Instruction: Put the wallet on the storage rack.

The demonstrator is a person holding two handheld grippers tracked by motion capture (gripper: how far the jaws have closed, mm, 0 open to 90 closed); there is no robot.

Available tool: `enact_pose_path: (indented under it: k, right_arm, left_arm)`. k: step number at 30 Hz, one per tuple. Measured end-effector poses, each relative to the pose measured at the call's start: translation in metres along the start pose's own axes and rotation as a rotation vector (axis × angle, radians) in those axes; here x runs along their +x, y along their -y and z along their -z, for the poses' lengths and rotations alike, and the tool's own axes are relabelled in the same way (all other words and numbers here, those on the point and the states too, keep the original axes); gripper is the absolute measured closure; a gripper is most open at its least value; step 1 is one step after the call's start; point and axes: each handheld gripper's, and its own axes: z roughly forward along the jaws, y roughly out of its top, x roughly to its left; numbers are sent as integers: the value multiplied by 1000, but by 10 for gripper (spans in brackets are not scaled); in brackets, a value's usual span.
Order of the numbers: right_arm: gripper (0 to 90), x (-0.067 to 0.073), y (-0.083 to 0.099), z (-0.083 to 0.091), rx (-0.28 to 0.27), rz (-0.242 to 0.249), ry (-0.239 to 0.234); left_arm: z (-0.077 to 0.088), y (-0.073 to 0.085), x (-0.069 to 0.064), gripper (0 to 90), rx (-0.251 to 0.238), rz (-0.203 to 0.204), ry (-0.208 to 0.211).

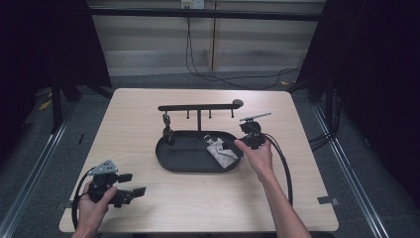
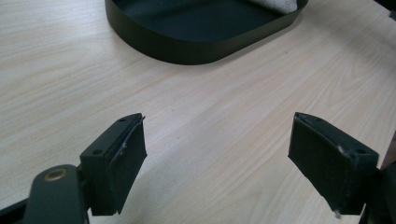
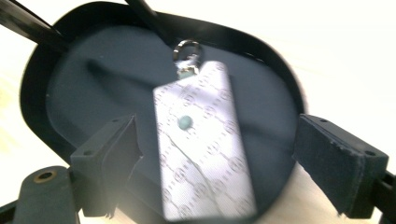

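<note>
In the right half of the black oval tray point(image 1: 171, 161), a pale patterned key pouch point(image 1: 220, 151) with a metal ring point(image 3: 187, 48) at its far end lies flat on the tray floor, between the spread jaws of the right gripper point(image 1: 236, 147) and gripped by neither. A black hook rack point(image 1: 199, 107) rises from the tray's far rim. Near the tabletop point(image 1: 143, 109) front-left corner, the left gripper point(image 1: 131, 185) rests with jaws released and nothing between them.
</note>
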Motion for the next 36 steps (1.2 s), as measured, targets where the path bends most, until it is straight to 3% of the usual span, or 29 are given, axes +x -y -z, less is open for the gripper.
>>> enact_pose_path:
  k: [13, 19, 23, 36]
  right_arm:
    - [165, -18, 28, 39, -117, -13, 19]
    - [159, -21, 42, 49, -125, 16, 17]
    - [159, -22, 55, 59, -119, 40, 45]
    - [160, -36, 101, 87, -157, 22, 66]
  left_arm:
    - [-1, 0, 3, 187, 1, 23, -20]
    - [1, 0, 3, 188, -18, 31, -35]
    - [1, 0, 3, 188, -22, 29, -36]
    - [1, 0, 1, 188, -33, 34, -31]
